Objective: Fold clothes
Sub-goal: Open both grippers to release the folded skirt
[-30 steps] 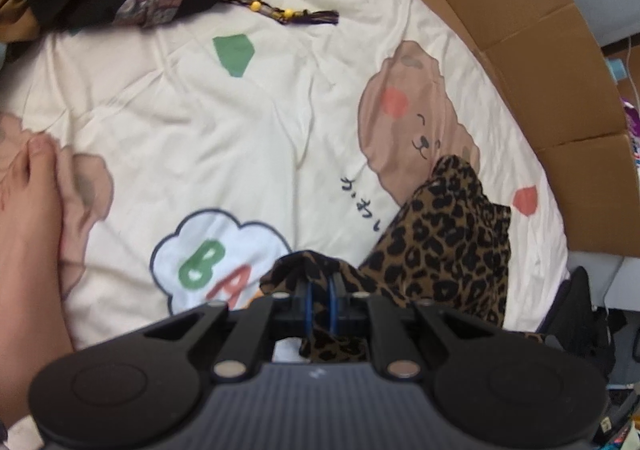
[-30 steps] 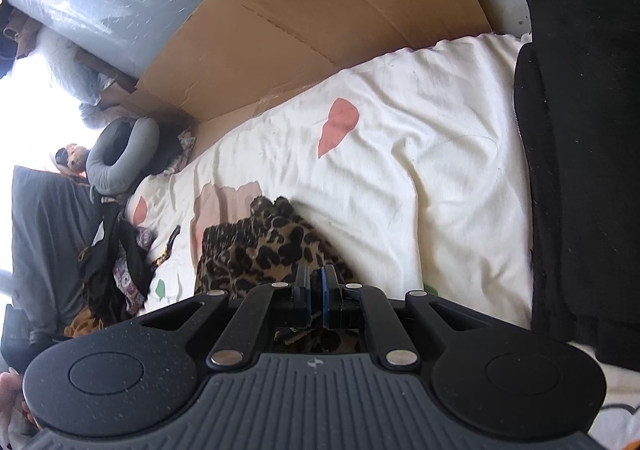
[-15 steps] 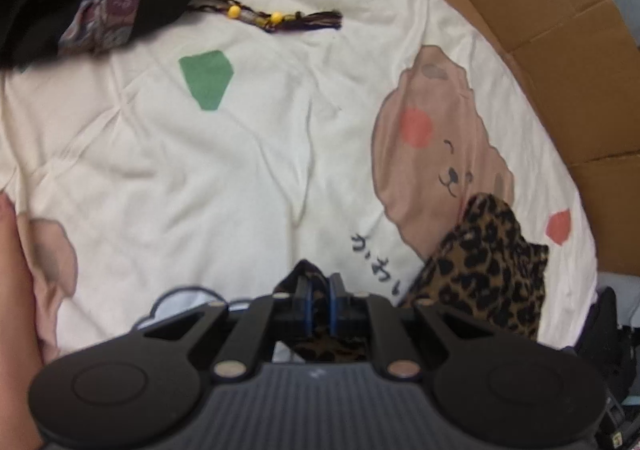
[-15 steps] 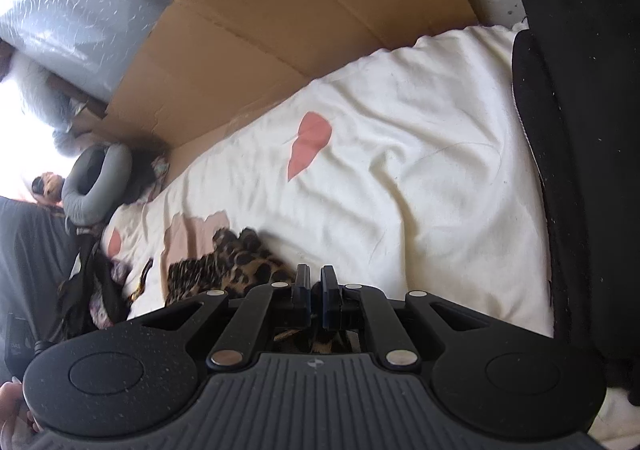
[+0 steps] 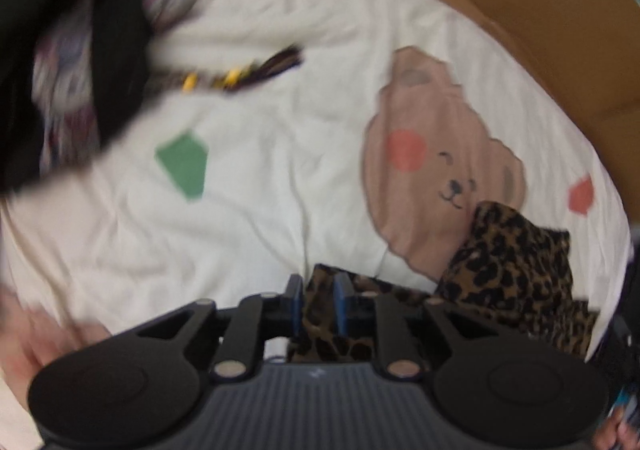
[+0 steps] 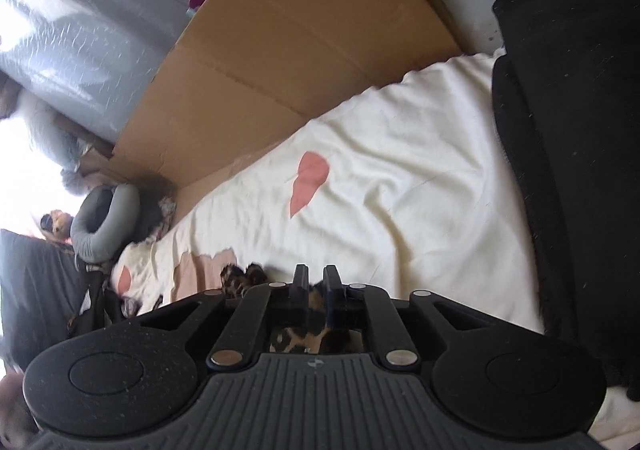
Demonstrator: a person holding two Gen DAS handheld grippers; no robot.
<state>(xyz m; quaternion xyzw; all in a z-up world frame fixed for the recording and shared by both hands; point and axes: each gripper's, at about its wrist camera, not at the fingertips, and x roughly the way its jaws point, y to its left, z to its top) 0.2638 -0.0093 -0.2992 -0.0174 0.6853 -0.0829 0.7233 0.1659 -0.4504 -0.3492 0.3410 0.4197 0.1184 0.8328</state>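
Both grippers have dragged the leopard garment (image 5: 516,266) back toward us since a second ago, so less shows ahead. Our left gripper (image 5: 316,304) pinches an edge, fingers narrow; the rest trails to 3 o'clock on the bedsheet (image 5: 260,209). Our right gripper (image 6: 316,292) also clamps leopard cloth. It's light, floppy stuff, so we'd grab corners.
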